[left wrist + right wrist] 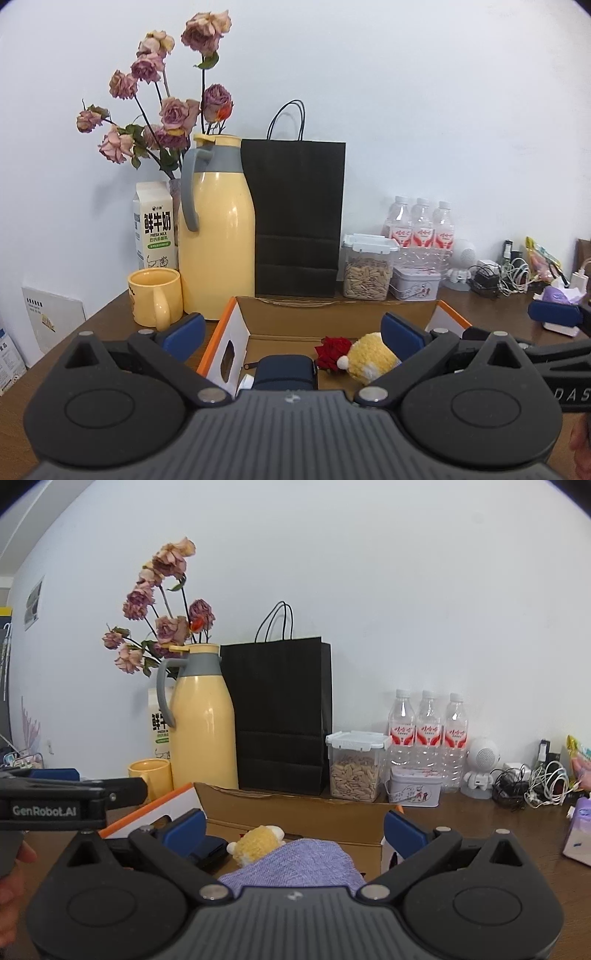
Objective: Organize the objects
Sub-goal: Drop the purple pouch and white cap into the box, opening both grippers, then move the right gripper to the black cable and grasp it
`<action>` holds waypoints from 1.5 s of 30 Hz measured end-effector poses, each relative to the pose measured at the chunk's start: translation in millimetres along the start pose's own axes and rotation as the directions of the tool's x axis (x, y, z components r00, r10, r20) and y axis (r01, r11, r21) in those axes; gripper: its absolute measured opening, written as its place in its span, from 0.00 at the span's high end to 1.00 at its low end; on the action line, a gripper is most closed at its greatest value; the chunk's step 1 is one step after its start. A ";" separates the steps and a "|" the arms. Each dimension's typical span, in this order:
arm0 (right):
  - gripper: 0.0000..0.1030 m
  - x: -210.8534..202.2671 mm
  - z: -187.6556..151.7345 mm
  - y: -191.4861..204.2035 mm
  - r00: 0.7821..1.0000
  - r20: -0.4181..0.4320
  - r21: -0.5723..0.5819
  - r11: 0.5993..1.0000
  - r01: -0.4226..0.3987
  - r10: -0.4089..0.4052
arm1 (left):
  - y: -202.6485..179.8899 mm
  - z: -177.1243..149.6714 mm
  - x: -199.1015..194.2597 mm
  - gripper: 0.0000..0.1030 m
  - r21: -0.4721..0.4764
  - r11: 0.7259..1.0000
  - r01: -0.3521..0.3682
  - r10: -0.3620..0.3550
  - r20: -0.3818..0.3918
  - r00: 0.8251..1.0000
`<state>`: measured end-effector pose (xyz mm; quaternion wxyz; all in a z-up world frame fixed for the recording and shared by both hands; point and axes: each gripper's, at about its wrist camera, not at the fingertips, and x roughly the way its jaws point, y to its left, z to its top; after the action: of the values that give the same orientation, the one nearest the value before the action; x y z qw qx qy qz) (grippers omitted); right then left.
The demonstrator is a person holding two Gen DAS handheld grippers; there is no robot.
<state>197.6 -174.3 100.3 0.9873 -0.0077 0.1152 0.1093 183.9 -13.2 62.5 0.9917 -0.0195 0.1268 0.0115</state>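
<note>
A: Where is the yellow plush toy?
B: I see it in the cardboard box, near the desk's front edge, beside a red rose.
A: Your grippers?
B: My left gripper and right gripper are both spread apart, holding nothing.

1. Cardboard box: centre of table; plush toy, rose and pouch inside.
2. Mug: 10 o'clock of box.
3. Jug: behind mug; milk carton to its left.
4. Paper bag: 12 o'clock, right of jug.
5. Seed container, tin, bottles: 2 o'clock.
</note>
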 end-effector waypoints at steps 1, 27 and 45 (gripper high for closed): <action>0.00 -5.0 0.1 0.8 1.000 0.003 -0.006 1.000 0.001 -0.001 | 0.8 -0.2 -4.5 0.00 0.003 1.000 0.003 -0.003 0.002 1.000; 0.00 -108.6 -59.5 9.9 0.983 -0.186 -0.055 0.998 0.004 -0.014 | 31.3 -52.3 -89.8 0.00 0.055 0.998 0.002 0.007 -0.168 0.986; 0.00 -140.4 -108.1 24.2 0.941 -0.336 -0.005 0.999 -0.044 0.040 | 35.8 -89.4 -114.6 0.00 0.009 1.000 0.014 -0.011 -0.301 0.954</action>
<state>34.7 -185.1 27.5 0.9505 -0.0301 0.2814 0.1283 49.5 16.8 3.7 0.9609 -0.0162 0.2763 0.0015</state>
